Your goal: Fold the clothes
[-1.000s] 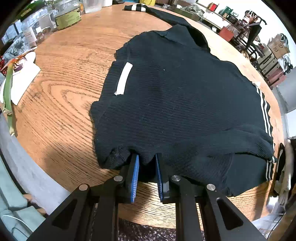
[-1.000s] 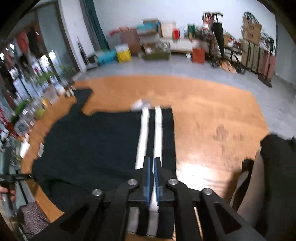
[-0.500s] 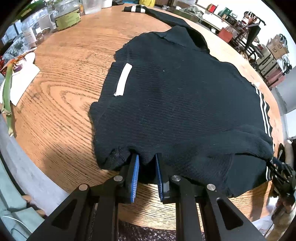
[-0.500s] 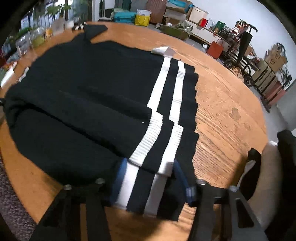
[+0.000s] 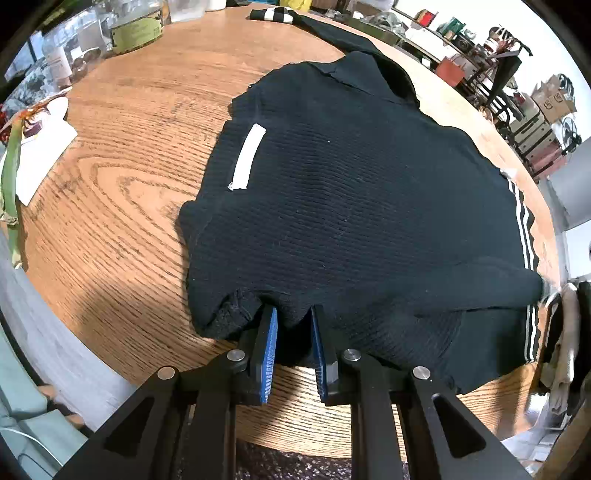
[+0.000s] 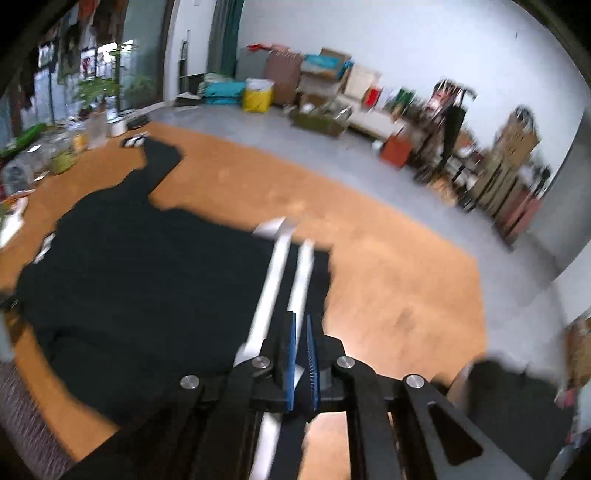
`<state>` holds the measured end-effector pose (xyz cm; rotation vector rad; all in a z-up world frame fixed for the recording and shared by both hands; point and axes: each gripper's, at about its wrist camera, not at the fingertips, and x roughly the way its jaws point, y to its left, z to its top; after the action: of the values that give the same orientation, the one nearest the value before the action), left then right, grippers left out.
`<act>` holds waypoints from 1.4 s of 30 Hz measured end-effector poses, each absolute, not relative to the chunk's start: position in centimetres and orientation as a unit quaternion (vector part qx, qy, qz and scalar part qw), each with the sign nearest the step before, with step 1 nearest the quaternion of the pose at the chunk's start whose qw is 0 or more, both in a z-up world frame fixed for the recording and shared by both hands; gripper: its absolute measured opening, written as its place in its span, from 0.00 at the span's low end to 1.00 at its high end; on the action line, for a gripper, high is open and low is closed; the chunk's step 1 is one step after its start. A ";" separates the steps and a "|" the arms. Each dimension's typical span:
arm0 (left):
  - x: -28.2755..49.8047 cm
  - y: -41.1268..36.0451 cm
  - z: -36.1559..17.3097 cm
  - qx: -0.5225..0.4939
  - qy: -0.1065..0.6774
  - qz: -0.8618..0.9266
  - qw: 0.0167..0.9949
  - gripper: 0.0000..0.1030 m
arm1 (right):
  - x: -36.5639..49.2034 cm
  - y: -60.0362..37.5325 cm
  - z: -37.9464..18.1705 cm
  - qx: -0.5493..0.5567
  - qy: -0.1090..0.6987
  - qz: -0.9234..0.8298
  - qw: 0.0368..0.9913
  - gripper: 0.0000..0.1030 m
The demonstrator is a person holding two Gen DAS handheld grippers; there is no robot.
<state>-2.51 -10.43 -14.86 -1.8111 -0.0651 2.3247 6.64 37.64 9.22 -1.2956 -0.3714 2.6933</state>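
Observation:
A black knit sweater (image 5: pixel 351 206) with a white neck label (image 5: pixel 247 157) lies spread on the round wooden table (image 5: pixel 129 166). Two white stripes (image 5: pixel 522 229) run along its hem at the right. One sleeve with a striped cuff (image 5: pixel 273 14) stretches to the far edge. My left gripper (image 5: pixel 293 317) is shut on a bunched fold at the sweater's near edge. In the right wrist view, which is blurred, my right gripper (image 6: pixel 300 321) has its jaws closing tight on the hem beside the white stripes (image 6: pixel 280 266), and the sweater (image 6: pixel 147 277) spreads away to the left.
Jars (image 5: pixel 136 29) stand at the table's far left, near a white card (image 5: pixel 40 147) and a plant leaf (image 5: pixel 9 177). A chair with draped clothes (image 5: pixel 569 332) sits off the right edge. Boxes and bags (image 6: pixel 314 74) line the far wall.
The right gripper stood wide around the striped hem half a second ago; now its jaws are together on it and it has risen and tilted up. The left gripper has kept still.

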 end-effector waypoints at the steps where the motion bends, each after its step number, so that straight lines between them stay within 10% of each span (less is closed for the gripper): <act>1: -2.5 -10.5 -14.9 -0.611 -0.023 0.785 0.097 0.18 | 5.0 37.7 9.2 -0.428 -0.131 0.891 0.075 0.07; 4: -2.6 -11.0 -15.0 -0.610 -0.032 0.786 0.098 0.18 | 1.0 37.6 7.7 -0.462 -0.123 0.876 0.063 0.16; 7: -2.7 -11.3 -15.1 -0.609 -0.034 0.786 0.100 0.18 | 3.2 35.1 5.8 -0.513 -0.098 0.849 -0.085 0.55; 13: -2.0 -8.1 -14.5 -0.610 -0.007 0.786 0.098 0.18 | 8.3 35.0 2.2 -0.536 -0.218 0.808 -0.109 0.65; 24: -2.0 -8.5 -14.7 -0.605 -0.023 0.790 0.099 0.18 | 10.0 36.0 -1.7 -0.566 -0.223 0.785 -0.115 0.58; 28: -2.1 -8.4 -14.7 -0.606 -0.018 0.789 0.100 0.19 | 9.8 35.5 -2.2 -0.558 -0.216 0.796 -0.096 0.33; 42: -1.8 -9.3 -14.9 -0.602 -0.035 0.790 0.112 0.18 | 10.5 36.1 -3.0 -0.581 -0.164 0.791 -0.098 0.38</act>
<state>-1.79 -9.33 -14.89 -1.7682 -0.1025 2.3179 10.52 36.11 -3.05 -1.9501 -0.5507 2.6529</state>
